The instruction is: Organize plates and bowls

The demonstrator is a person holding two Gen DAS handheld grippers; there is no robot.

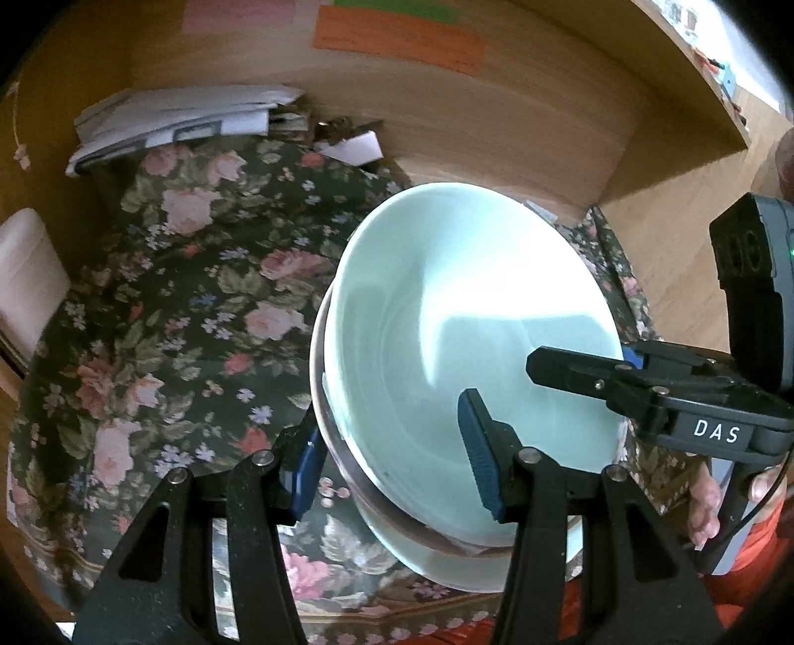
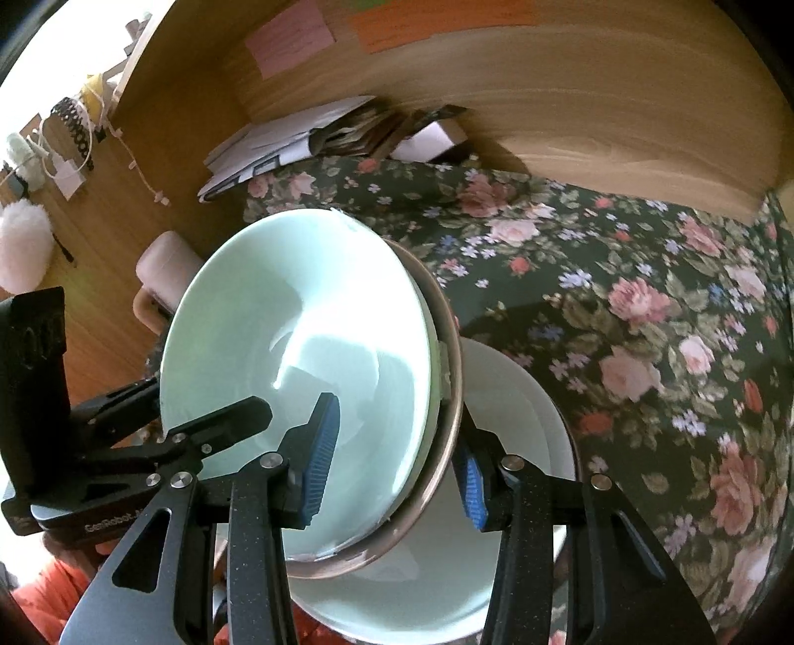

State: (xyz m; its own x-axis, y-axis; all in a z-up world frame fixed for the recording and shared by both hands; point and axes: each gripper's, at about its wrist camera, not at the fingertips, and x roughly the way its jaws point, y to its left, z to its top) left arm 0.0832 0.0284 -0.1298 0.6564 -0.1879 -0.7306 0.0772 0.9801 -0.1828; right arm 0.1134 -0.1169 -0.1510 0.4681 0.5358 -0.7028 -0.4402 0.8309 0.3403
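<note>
A pale mint-green bowl [image 1: 446, 347] with a smooth, glossy inside is seen tilted, nested in a second bowl with a brownish-pink rim [image 1: 342, 461]; strong glare is thrown across the green glaze. Below the pair, a wider pale plate [image 2: 526, 397] is seen lying on the counter [image 1: 173, 297], which is covered with a dark floral cloth. In the left wrist view, the left claw [image 1: 392, 464] is set astride the near rim of the stacked bowls: one blue ribbed pad [image 1: 479, 454] is placed inside the green bowl and the other outside, against the brown-rimmed wall; the pads are spread wide, and whether the rim is actually pinched cannot be told. In the right wrist view, the right claw [image 2: 397, 471] is likewise placed over the opposite rim, one pad [image 2: 322, 446] inside the green bowl and one outside the brown-rimmed bowl, close to both walls; a firm grip cannot be confirmed there either. Each claw is seen entering the other's view from the side, reaching into the green bowl. Beyond the claws, at the far edge of the counter, a stack of papers [image 1: 183, 119] is laid against a wooden wall panel [image 1: 496, 124], on which orange [image 1: 397, 39] and pink notes [image 2: 293, 39] are stuck.
</note>
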